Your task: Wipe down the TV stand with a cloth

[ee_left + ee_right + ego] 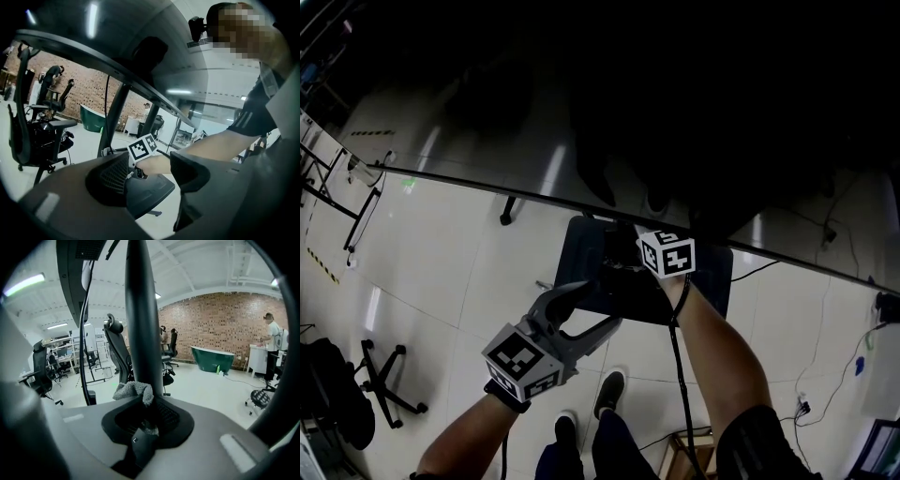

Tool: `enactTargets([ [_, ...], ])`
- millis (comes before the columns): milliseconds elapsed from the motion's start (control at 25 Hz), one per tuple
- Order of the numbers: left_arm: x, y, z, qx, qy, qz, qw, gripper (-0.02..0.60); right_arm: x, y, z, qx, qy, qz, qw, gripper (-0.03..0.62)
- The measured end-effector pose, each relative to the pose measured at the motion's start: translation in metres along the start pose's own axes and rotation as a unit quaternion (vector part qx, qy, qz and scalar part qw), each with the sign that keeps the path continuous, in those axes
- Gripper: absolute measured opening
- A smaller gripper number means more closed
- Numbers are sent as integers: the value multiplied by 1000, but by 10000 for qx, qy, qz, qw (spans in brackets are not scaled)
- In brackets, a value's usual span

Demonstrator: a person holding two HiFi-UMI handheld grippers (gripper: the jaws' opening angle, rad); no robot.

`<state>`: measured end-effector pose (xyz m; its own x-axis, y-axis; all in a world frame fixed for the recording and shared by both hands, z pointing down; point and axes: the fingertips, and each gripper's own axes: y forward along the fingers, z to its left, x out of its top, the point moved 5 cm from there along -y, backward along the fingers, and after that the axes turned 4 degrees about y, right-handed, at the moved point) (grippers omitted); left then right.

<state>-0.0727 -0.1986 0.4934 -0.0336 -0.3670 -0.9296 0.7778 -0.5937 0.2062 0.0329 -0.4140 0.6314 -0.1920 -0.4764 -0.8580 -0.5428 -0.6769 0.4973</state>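
Left gripper (598,306), jaws apart w/ nothing between, hangs idle. Right gripper (143,401) has jaws clamped on a grey cloth (133,391), bunched just ahead against TV stand pole (140,324). Risk: small pinch, so rubbing could drag cloth free.

left claw (602,305) jaws apart at stand base (712,281) edge; right claw (623,262) over base; shoes (609,390) on tiled floor (441,253)
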Motion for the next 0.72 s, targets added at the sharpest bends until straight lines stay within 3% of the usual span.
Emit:
enactTargets([
  [160,-6,4,-3,-10,-85,29,10000,302,-17,7,-8,13,133,299,9995,51],
  [320,-8,7,-7,-37,-61,-20,10000,302,-18,-6,-7,-3,197,140,9997,51],
  [520,-6,7,-14,-108,15,11,9999,302,-6,-67,-9,-76,268,-385,9989,51],
  [720,-9,3,-34,-288,35,66,9996,302,2,-146,-41,-653,56,-674,9956,51],
])
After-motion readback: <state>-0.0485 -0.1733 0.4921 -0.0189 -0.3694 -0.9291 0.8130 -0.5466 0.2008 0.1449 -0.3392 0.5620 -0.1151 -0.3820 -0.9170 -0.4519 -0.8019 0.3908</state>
